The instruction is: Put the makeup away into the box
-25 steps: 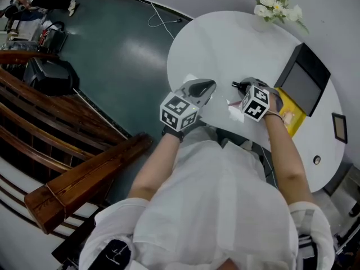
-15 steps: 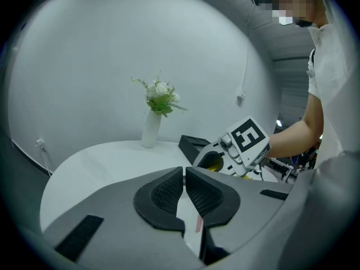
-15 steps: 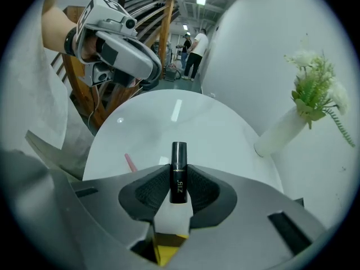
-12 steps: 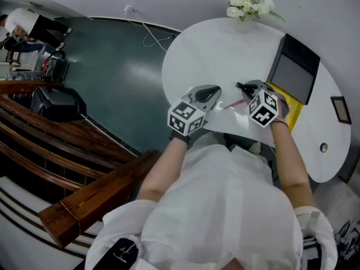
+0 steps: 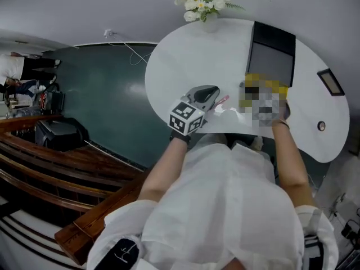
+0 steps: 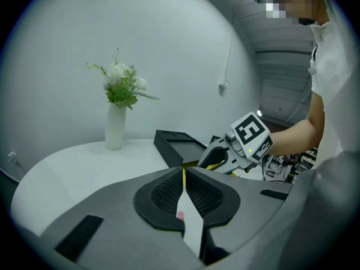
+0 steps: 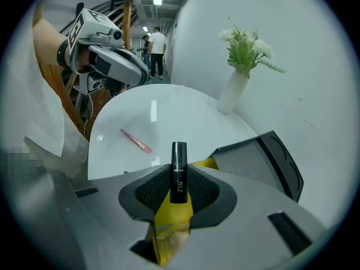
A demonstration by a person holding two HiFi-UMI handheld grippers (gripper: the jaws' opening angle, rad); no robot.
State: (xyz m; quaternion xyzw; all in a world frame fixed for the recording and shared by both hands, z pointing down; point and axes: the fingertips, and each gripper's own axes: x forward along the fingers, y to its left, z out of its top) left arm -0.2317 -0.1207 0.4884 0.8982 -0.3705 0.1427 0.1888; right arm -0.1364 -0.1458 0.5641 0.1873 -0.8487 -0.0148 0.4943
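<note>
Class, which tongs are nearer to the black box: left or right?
Right. The right tongs hang beside the black box, above the yellow item; the left tongs are farther off.

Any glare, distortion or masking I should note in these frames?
Head view: heavy fisheye bend, and a mosaic patch masks the right gripper. Right gripper view: sharp on the black makeup tube, light glare on the white table. Left gripper view: dark vignetted corners.
</note>
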